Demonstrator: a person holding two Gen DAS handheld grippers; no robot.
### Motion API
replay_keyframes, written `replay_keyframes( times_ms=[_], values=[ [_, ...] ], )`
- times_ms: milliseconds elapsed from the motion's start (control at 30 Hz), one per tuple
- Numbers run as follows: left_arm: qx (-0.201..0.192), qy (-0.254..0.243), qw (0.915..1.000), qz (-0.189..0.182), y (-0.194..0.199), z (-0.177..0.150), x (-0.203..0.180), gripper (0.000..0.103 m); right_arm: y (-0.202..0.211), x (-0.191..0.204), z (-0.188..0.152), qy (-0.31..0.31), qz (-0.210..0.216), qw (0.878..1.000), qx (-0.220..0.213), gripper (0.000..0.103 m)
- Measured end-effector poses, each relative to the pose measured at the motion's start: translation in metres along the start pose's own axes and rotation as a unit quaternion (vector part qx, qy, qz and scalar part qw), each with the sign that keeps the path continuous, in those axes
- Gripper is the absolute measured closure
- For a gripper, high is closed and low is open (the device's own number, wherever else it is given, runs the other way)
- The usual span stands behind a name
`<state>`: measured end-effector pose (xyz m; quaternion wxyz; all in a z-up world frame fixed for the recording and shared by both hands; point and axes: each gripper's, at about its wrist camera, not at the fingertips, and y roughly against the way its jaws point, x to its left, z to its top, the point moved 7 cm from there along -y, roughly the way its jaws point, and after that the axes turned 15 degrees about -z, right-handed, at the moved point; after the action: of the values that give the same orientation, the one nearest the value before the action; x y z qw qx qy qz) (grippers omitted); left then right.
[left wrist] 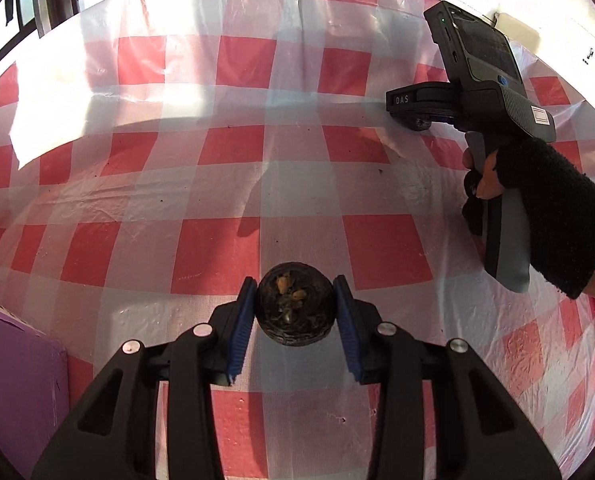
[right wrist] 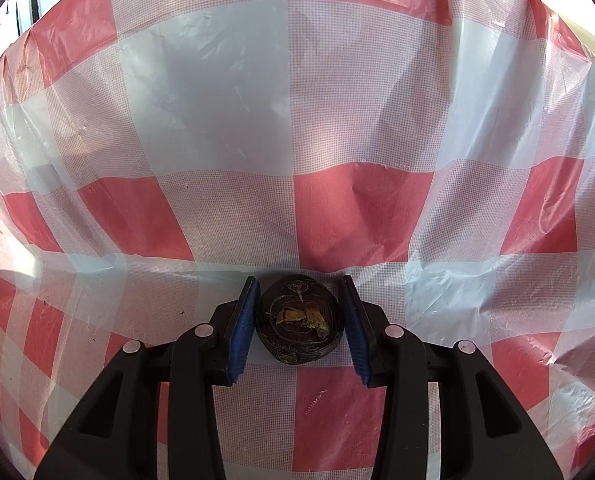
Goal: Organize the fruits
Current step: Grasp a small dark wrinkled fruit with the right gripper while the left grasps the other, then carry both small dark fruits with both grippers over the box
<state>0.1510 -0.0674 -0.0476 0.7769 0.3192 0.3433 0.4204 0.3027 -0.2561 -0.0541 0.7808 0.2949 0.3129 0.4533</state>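
Note:
My left gripper (left wrist: 295, 312) is shut on a dark round fruit (left wrist: 295, 306) with dried brown sepals on top, held above the red-and-white checked tablecloth (left wrist: 257, 168). My right gripper (right wrist: 299, 316) has its blue pads on both sides of a second dark fruit (right wrist: 299, 320). The left pad touches it and a thin gap shows at the right pad. This fruit lies low over the cloth (right wrist: 257, 120). In the left wrist view the right gripper (left wrist: 415, 118) is at the far right, held by a hand in a black glove (left wrist: 545, 208), with a dark fruit (left wrist: 420, 123) at its tip.
A purple box (left wrist: 13, 380) stands at the lower left in the left wrist view. The plastic tablecloth is wrinkled and rises in folds ahead of the right gripper. Windows (left wrist: 17, 8) show beyond the table's far left edge.

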Motion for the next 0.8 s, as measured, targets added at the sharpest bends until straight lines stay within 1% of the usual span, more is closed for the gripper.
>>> replay_keyframes(
  times_ms=[200, 267, 300, 367, 467, 633, 800],
  values=[
    [0.015, -0.006, 0.9999, 0.001, 0.015, -0.014, -0.002, 0.064, 0.001, 0.001, -0.003, -0.002, 0.000, 1.000, -0.002, 0.063],
    [0.020, -0.007, 0.9998, 0.005, 0.022, -0.021, -0.002, 0.064, 0.009, 0.000, -0.012, 0.003, -0.009, 1.000, -0.001, 0.063],
    [0.022, -0.007, 0.9997, 0.007, 0.026, -0.026, -0.001, 0.064, 0.014, -0.002, -0.018, -0.002, -0.006, 1.000, 0.004, 0.063],
    [0.028, -0.007, 0.9995, 0.011, 0.036, -0.038, 0.001, 0.064, 0.034, -0.008, -0.034, -0.022, 0.005, 1.000, 0.003, 0.063],
    [0.041, -0.002, 0.9991, 0.011, 0.047, -0.059, 0.005, 0.064, 0.065, -0.013, -0.067, -0.033, 0.018, 0.999, 0.008, 0.063],
    [0.068, -0.024, 0.9974, -0.001, 0.059, -0.090, -0.001, 0.064, 0.111, -0.014, -0.130, -0.012, 0.030, 0.999, 0.028, 0.063],
    [0.086, -0.043, 0.9952, -0.018, 0.067, -0.109, -0.011, 0.064, 0.145, -0.019, -0.169, 0.007, 0.041, 0.997, 0.060, 0.063]
  ],
)
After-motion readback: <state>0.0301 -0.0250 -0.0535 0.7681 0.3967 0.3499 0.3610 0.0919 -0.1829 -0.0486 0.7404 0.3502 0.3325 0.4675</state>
